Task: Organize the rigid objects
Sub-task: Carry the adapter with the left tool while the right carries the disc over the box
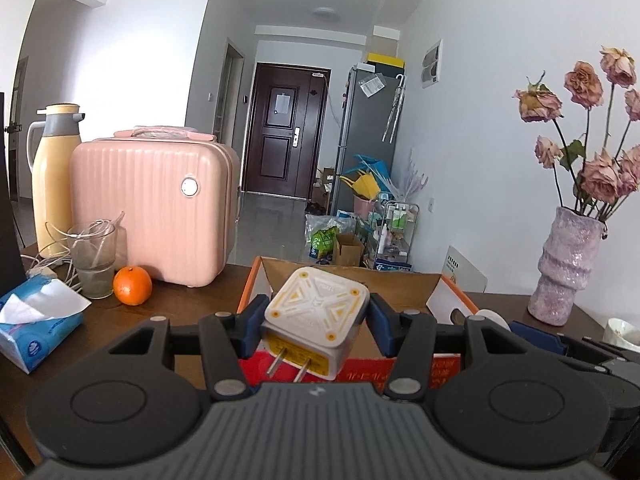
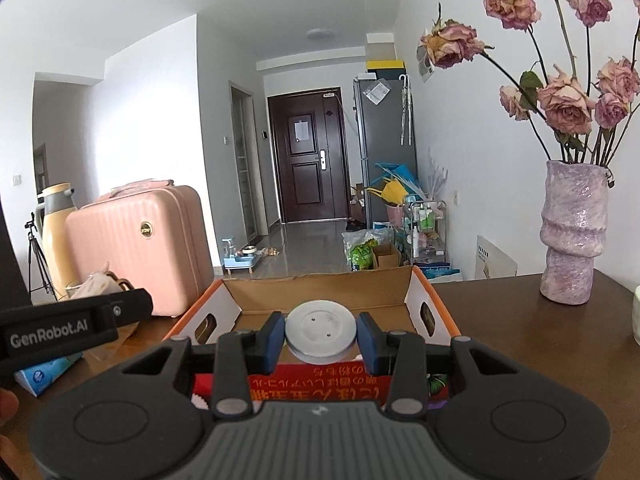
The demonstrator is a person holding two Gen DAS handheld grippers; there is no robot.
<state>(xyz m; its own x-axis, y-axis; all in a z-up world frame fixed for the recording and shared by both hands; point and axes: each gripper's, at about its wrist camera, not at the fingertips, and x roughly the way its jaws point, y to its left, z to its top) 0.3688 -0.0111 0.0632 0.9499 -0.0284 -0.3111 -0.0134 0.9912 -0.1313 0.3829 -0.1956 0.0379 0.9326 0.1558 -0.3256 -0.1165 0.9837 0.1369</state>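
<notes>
My left gripper (image 1: 316, 320) is shut on a white plug adapter (image 1: 316, 316) with yellow marks, its two metal prongs pointing back at the camera. It hangs above the near edge of an open cardboard box (image 1: 400, 284) with orange rims. My right gripper (image 2: 321, 338) is shut on a round white disc-shaped object (image 2: 321, 330), held over the same open box (image 2: 320, 292), just above its red printed front wall. The left gripper's black body (image 2: 72, 328) reaches in from the left of the right wrist view. Part of the right gripper (image 1: 560, 344) shows at the right of the left wrist view.
On the dark wooden table (image 2: 520, 340) stand a pink hard case (image 1: 152, 208), a cream thermos (image 1: 52, 184), a glass with cables (image 1: 94, 256), an orange (image 1: 133, 285), a tissue pack (image 1: 36, 320) and a purple vase of dried roses (image 2: 574, 236). A white cup (image 1: 624, 332) sits far right.
</notes>
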